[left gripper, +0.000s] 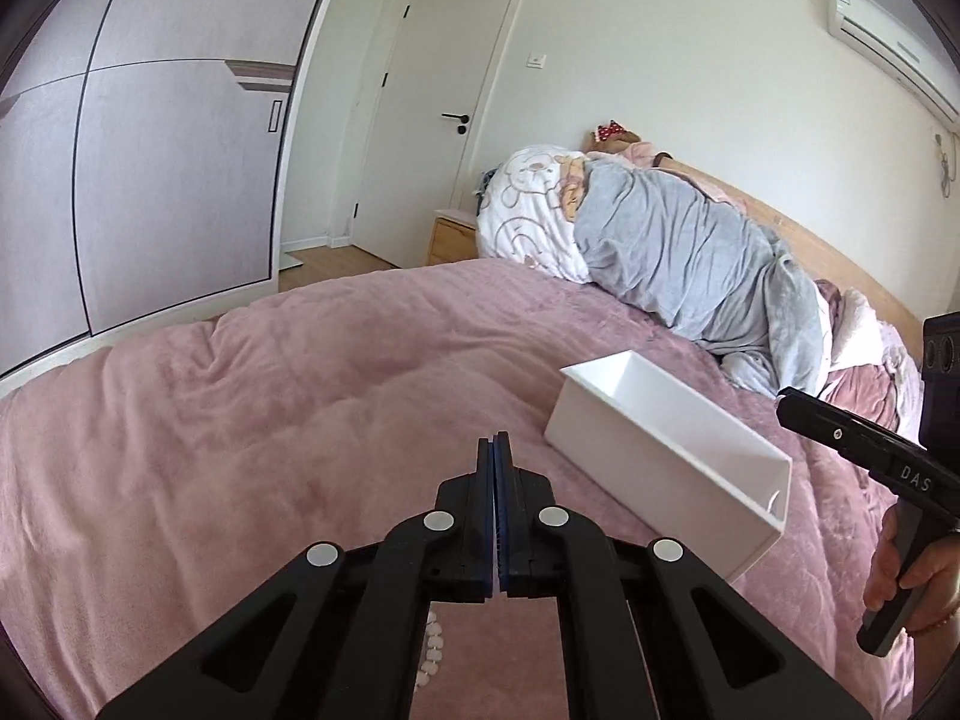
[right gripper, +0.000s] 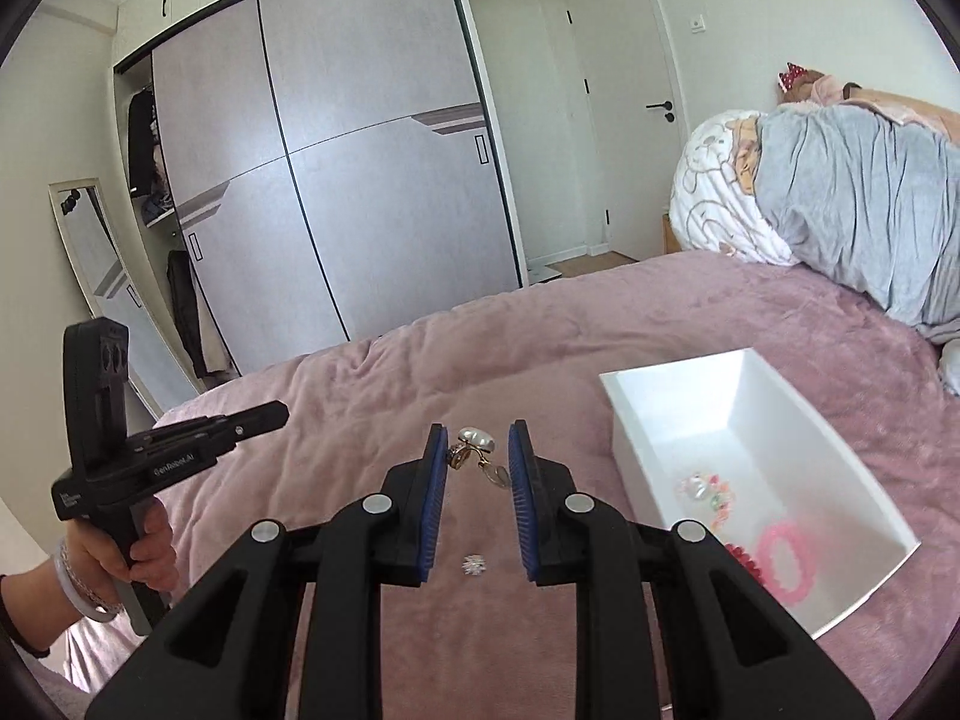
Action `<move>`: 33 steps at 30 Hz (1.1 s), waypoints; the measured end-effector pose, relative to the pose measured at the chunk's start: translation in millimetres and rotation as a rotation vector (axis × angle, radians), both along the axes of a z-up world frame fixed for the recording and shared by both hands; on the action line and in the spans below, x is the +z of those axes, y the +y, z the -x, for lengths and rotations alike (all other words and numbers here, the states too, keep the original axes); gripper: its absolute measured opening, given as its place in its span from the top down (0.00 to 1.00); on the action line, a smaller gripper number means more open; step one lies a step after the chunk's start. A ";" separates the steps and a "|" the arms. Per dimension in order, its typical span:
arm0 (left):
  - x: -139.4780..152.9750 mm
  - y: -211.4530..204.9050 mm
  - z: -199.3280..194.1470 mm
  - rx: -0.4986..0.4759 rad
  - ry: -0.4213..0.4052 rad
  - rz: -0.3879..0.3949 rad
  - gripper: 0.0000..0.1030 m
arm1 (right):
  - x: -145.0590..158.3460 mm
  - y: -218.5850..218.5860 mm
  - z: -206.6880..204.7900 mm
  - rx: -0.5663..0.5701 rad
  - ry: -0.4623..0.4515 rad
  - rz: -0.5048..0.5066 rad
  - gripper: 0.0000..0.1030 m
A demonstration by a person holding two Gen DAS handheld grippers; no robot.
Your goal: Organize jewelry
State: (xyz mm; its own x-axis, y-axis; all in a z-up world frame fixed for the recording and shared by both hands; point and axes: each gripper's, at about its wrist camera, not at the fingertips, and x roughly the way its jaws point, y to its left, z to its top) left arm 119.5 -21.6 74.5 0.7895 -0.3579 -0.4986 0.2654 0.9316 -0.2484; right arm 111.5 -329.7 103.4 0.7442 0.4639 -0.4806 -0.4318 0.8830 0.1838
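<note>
While the white box [right gripper: 757, 468] rests on the pink bed cover [right gripper: 372, 396], it contains a pink ring-shaped band [right gripper: 786, 564], a pale beaded bracelet [right gripper: 708, 495] and a dark red piece [right gripper: 739, 557]. Left of the box, the right tool [right gripper: 478, 462] grips a pearl-and-gold earring [right gripper: 477, 450], raised above the cover. Further left, the left tool [left gripper: 495, 450] is fully closed and empty, hand-held, angled downward. A small sparkly piece [right gripper: 473, 564] lies on the cover near the box.

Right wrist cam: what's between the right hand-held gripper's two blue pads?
A pearl-and-gold jewelry piece, spanning the gap and clamped by the pads of the right hand-held gripper. It shows in the right wrist view.
</note>
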 end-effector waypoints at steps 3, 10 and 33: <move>10.3 -15.6 -0.6 -0.001 -0.008 -0.045 0.94 | 4.0 -25.7 9.8 -0.038 -0.018 0.021 0.79; -16.0 -9.7 -7.6 0.096 0.074 -0.193 0.79 | -12.7 -68.8 14.3 -0.108 0.007 -0.057 0.79; -163.3 9.7 -11.8 0.151 0.452 -0.248 0.84 | -44.6 -18.1 8.2 -0.005 0.046 0.029 0.79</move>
State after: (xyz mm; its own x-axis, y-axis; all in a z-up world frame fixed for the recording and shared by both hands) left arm 131.4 -11.9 -88.8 0.5103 -0.0851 -0.8558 0.0414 0.9964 -0.0744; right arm 103.3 -347.8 58.8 0.7231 0.4454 -0.5280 -0.4190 0.8905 0.1773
